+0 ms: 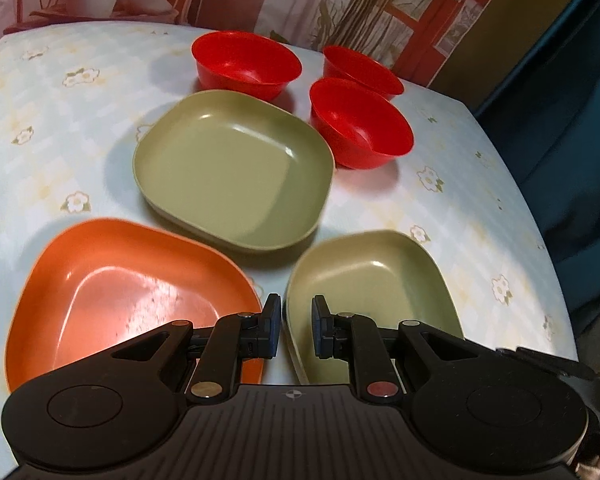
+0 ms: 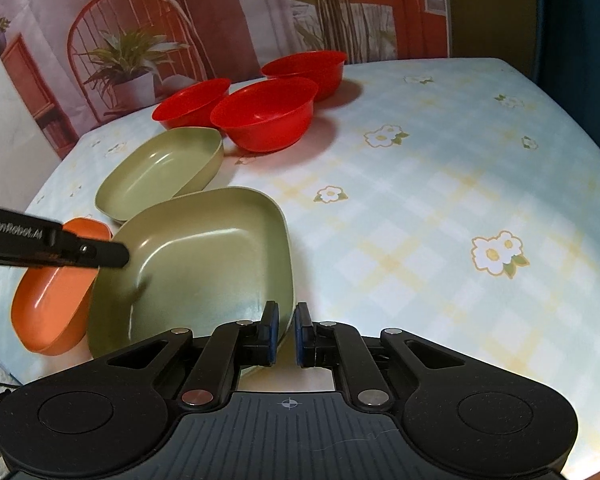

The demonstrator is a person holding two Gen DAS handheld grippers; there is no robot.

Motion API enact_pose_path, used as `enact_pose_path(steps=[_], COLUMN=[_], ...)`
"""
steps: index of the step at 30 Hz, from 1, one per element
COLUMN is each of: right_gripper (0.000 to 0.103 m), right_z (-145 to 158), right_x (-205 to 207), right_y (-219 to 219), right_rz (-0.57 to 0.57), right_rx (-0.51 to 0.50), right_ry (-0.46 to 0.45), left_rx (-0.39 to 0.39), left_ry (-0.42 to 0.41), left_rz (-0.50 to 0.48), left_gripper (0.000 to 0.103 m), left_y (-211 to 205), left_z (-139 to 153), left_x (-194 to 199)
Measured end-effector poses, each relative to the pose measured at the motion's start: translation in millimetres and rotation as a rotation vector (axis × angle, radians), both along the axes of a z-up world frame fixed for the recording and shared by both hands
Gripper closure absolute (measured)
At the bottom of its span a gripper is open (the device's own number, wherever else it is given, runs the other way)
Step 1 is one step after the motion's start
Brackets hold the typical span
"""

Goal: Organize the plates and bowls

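Observation:
On the flowered tablecloth lie two green square plates, one orange plate and three red bowls. In the left wrist view my left gripper (image 1: 296, 330) hovers with its jaws a little apart over the gap between the orange plate (image 1: 120, 296) and the near green plate (image 1: 364, 292). The far green plate (image 1: 236, 172) lies beyond, with red bowls (image 1: 360, 124) behind it. In the right wrist view my right gripper (image 2: 286, 334) straddles the right rim of the near green plate (image 2: 204, 264), jaws narrowly apart around the rim. The left gripper's arm (image 2: 52, 244) crosses over that plate's left side.
The table (image 2: 440, 200) runs wide to the right of the plates. Its right edge drops to a dark blue area (image 1: 572, 120). A printed backdrop with plants and a chair (image 2: 132, 60) stands behind the table.

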State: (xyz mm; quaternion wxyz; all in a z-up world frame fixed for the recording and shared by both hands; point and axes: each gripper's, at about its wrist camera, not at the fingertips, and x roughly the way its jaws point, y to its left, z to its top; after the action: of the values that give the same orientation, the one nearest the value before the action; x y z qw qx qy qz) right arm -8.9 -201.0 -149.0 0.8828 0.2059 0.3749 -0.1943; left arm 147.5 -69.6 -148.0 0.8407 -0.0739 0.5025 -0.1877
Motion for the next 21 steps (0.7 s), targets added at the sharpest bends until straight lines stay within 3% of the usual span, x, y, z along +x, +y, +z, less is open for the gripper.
enact_pose_path(steps=[11,21], right_gripper=[0.096,0.092], right_z=[10.6,44.7], right_x=[1.0,31.1], right_y=[-0.5,33.4], right_rz=[0.02,0.221], right_rx=[0.01,0.054], right_ry=[-0.019,-0.031], left_rx=[0.023,0.022], left_ry=[-0.082,-0.153], left_rz=[-0.031,0.013], left_gripper=[0.086,0.086], left_y=[-0.9,52.9], left_z=[23.9,69.6], left_x=[2.8,6.6])
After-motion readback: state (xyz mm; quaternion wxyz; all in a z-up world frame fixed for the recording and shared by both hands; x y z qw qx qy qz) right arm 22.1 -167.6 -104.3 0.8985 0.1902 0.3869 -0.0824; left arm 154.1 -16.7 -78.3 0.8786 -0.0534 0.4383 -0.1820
